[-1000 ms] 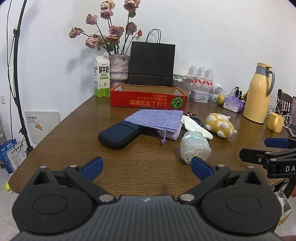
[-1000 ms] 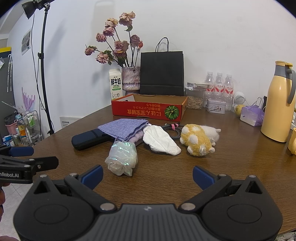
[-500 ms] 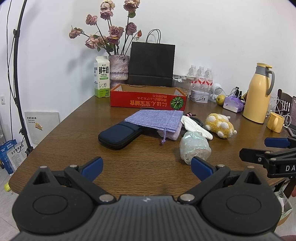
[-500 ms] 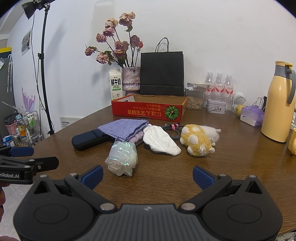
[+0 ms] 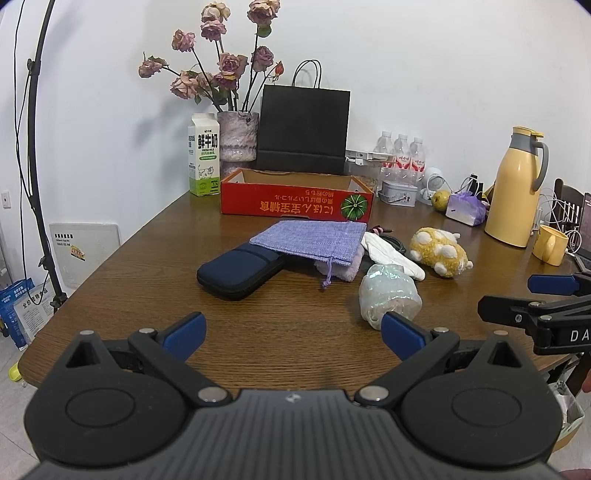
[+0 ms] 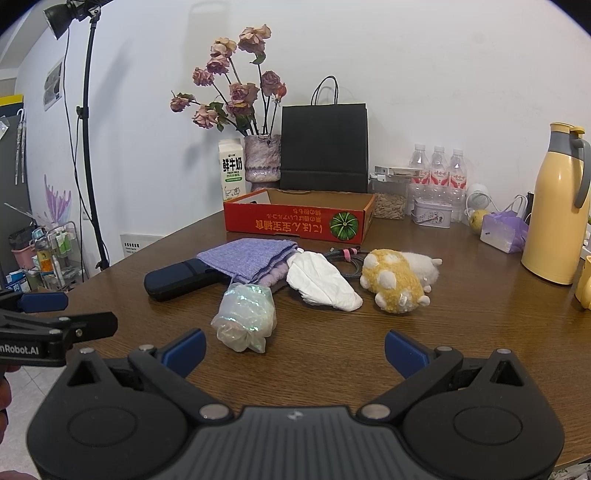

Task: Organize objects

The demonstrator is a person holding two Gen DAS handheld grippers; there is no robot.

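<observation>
Both tongs, left (image 5: 291, 330) and right (image 6: 293, 349), spread empty, iridescent bag (image 6: 245, 315) just ahead.

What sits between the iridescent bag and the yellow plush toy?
A white cloth, lying between the iridescent bag and the yellow plush toy; clearest in the right wrist view.

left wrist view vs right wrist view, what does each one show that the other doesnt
Only the left wrist view shows the white panel low on the wall and the right gripper at its right edge. Only the right wrist view shows the lamp head on its stand, the cluttered rack on the floor, and the left gripper at its left edge. Both show the red box, purple pouch, dark case, iridescent bag, plush toy and yellow thermos on the table, with each view's own gripper open and holding nothing.
</observation>
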